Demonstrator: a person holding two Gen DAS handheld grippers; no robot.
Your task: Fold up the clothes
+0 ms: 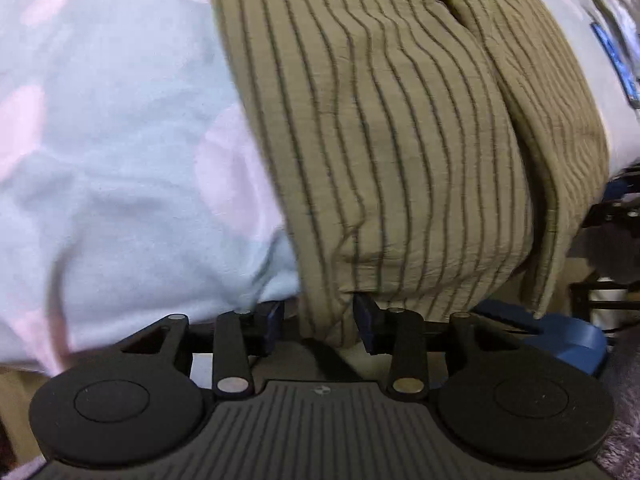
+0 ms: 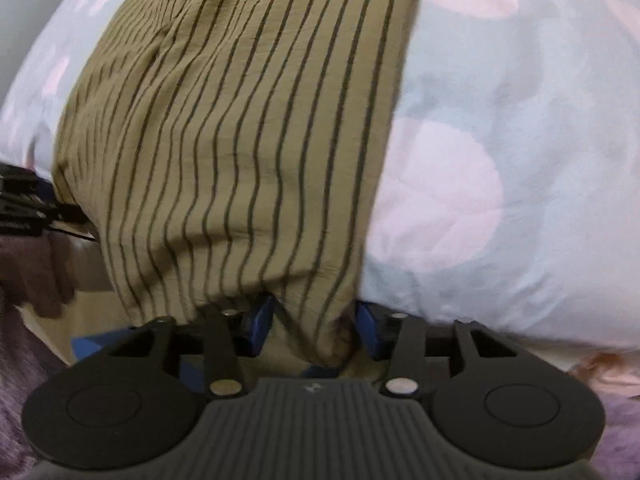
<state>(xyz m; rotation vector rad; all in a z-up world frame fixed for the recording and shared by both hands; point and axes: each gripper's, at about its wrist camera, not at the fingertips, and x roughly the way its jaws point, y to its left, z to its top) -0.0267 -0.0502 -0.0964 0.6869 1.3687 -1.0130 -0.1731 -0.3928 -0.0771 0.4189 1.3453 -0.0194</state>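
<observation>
On the bedsheet [image 1: 100, 140] | striped garment [image 1: 400, 140] | left gripper [image 1: 320, 322], right gripper [image 2: 316, 326]: both apart, cloth between

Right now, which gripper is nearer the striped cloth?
Neither, as far as I can tell. The left gripper has a fold of the striped cloth hanging between its open jaws; the right gripper has another fold between its own.

Pale blue, pink-spotted bedsheet [image 2: 520, 120]

olive garment [image 1: 400, 140] with thin dark stripes on a pale blue sheet [image 1: 120, 160] with pink blotches
</observation>
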